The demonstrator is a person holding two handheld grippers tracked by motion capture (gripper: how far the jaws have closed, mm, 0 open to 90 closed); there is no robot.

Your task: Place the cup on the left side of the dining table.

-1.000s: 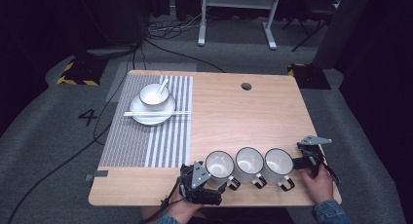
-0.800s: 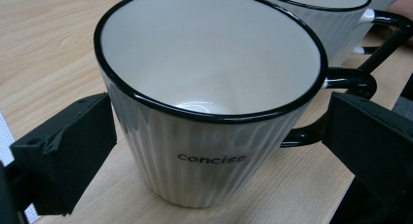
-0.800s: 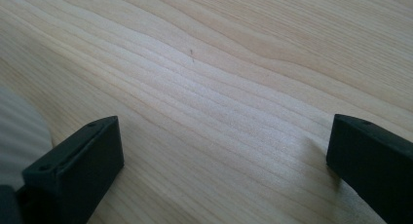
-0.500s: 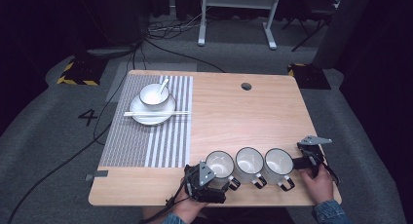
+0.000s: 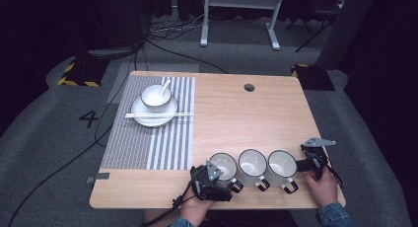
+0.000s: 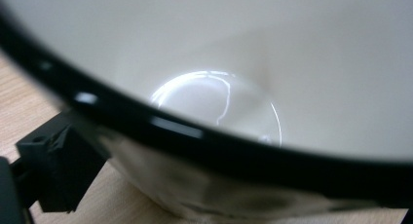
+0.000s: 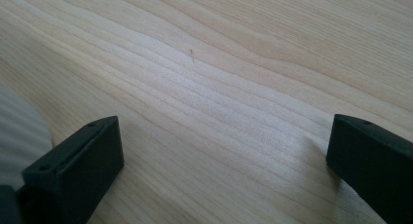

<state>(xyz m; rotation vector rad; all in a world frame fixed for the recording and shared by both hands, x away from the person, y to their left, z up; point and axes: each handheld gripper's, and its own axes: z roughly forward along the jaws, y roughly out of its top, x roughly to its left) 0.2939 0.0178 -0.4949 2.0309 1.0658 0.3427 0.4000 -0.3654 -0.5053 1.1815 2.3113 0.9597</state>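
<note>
Since the earlier frame my left gripper [image 5: 217, 180] has moved right and now closes in on the leftmost white ceramic mug with a black rim [image 5: 224, 167]. The mug's wall sits between the jaws, one jaw outside it; I cannot tell whether they clamp. My right gripper [image 5: 309, 164] is released, jaws wide over bare light wooden table [image 7: 234, 87], just right of the rightmost white mug [image 5: 282, 165].

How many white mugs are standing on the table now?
3, in one row near the front edge: the left mug at the left gripper, the middle mug beside it, and the right mug next to the right gripper. None seems hidden.
</note>
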